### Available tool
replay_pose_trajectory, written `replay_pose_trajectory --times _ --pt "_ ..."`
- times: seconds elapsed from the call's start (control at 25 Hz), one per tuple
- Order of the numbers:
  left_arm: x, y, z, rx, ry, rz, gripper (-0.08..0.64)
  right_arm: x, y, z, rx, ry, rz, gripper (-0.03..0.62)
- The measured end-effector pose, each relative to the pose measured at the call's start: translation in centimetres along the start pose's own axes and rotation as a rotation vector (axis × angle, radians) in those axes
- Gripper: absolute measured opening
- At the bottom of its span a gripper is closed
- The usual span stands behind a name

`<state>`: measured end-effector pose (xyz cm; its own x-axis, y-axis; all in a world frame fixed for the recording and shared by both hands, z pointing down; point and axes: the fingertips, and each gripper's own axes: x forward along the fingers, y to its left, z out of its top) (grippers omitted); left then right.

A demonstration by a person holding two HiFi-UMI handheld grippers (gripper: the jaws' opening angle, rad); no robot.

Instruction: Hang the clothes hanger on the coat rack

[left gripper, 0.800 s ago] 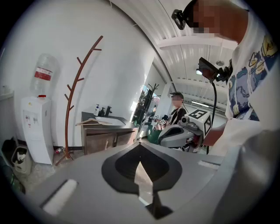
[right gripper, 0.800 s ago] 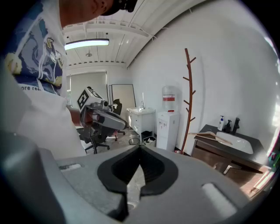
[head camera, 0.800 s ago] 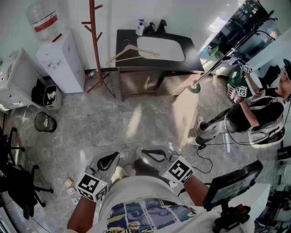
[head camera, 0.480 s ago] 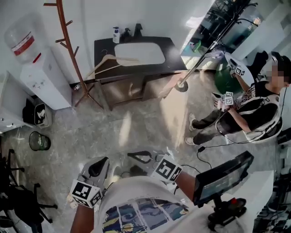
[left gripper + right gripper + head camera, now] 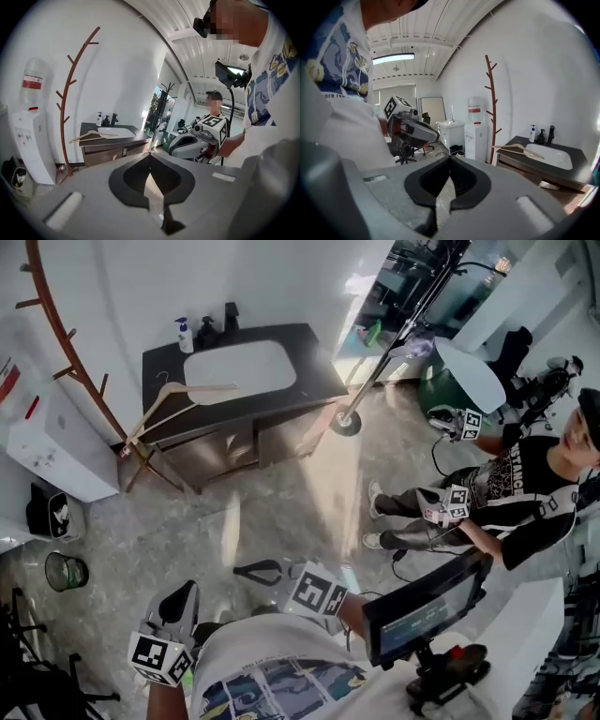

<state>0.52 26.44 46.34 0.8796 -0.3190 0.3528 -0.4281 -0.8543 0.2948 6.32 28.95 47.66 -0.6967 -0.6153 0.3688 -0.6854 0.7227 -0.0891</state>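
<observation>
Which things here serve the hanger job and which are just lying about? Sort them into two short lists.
For the job:
- wooden hanger, lying on the vanity top
- coat rack
- left tool and right tool, both shut and empty

Lying about:
- water dispenser
- soap bottle
- waste bin
- monitor

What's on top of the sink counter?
On the counter: a wooden hanger overhanging its left end, and a soap bottle and dark faucet at the back. The inside of the cabinet is hidden.
</observation>
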Motion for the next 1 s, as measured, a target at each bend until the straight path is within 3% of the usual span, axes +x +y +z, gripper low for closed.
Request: replay_pose_trajectory --times 0.12,0.28,0.4,0.64,1.0 --pt "1.5 -0.6 0.2 0.004 0.031 0.013 0.002 -1.0 -1.5 -0.9 0.054 -0.016 0.010 0.008" --pt "4.5 -0.2 3.0 0.036 0.008 -0.018 0.002 -1.9 -5.9 0.3 0.021 -0.031 -0.051 0.056" --pt "5.5 1.3 3.7 0.018 0.022 -0.031 0.002 -0.8 -7.6 0.1 0.040 -0.020 -0.074 0.069" --pt "5.9 7.2 4.9 0.004 0.005 -0.075 0.002 4.0 -10.8 0.9 0.068 0.024 -0.102 0.075" --pt "4.2 17.1 9.1 0.019 -0.013 -0.179 0.002 12.4 -18.1 3.9 0.019 0.123 -0.247 0.106"
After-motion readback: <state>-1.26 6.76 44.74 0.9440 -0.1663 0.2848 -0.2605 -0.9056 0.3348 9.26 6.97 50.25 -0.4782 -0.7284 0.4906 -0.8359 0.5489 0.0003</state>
